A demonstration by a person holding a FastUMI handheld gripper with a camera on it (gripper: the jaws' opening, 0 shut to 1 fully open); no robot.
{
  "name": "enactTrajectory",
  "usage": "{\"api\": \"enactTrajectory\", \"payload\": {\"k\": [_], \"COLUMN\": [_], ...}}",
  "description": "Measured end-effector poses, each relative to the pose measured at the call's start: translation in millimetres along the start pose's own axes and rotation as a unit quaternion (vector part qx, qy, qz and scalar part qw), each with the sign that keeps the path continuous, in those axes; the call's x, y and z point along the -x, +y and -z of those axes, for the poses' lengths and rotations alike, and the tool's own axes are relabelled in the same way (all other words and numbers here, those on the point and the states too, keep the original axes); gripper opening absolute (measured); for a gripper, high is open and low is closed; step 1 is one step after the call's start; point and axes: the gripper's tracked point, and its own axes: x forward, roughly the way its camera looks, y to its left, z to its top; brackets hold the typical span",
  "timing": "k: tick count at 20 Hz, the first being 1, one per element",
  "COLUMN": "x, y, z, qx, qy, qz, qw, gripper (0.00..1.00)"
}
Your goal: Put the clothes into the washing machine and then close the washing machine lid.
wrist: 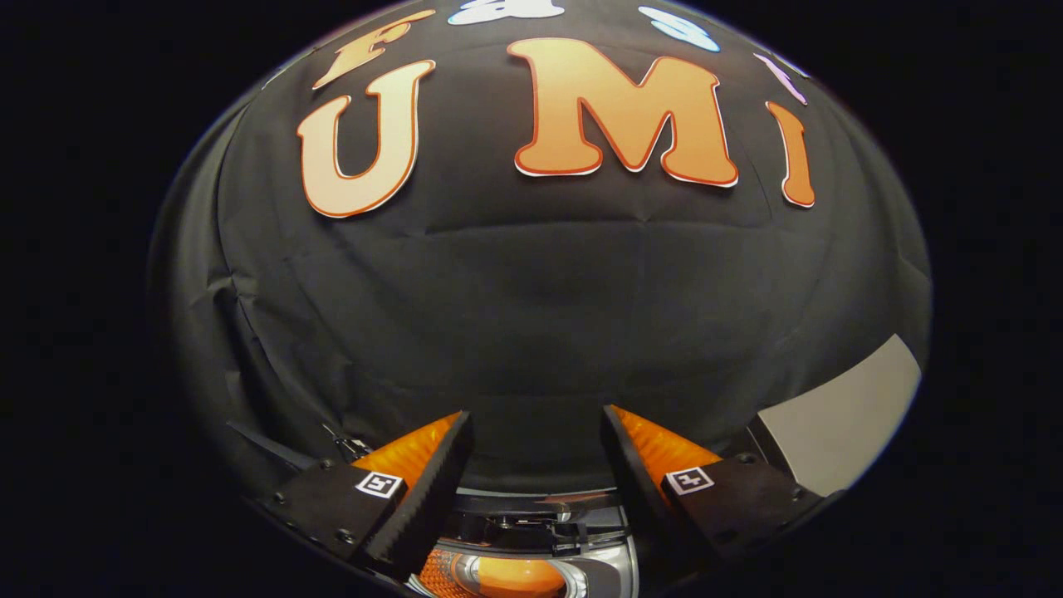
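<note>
The gripper [537,453] points at the black cloth wall [531,316], fingers spread with nothing between them. A grey panel [839,423] sits near right. Clothes and washer are out of sight here. Cloth is likely soft and light; pinch a bunched fold.

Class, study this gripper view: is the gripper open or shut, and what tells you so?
Open. The gripper has a wide gap between its two fingers, with only the black cloth wall seen through it; nothing is held.

Dim, sharp fisheye view, strongly bowed toward edges.
</note>
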Motion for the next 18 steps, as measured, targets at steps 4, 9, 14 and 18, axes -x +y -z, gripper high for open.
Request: {"api": "enactTrajectory", "payload": {"k": [4,9,14,18], "x": [8,29,54,72], "y": [-1,-1,-3,-2], "z": [1,3,14,26], "qx": [0.001,0.002,0.002,0.004], "qy": [-0.018,-0.078,-0.099,-0.101], "qz": [0.000,-0.005,-0.003,-0.005], "qw": [1.000,0.997,0.995,0.995], "gripper": [1.00,0.99,0.99,0.99]}}
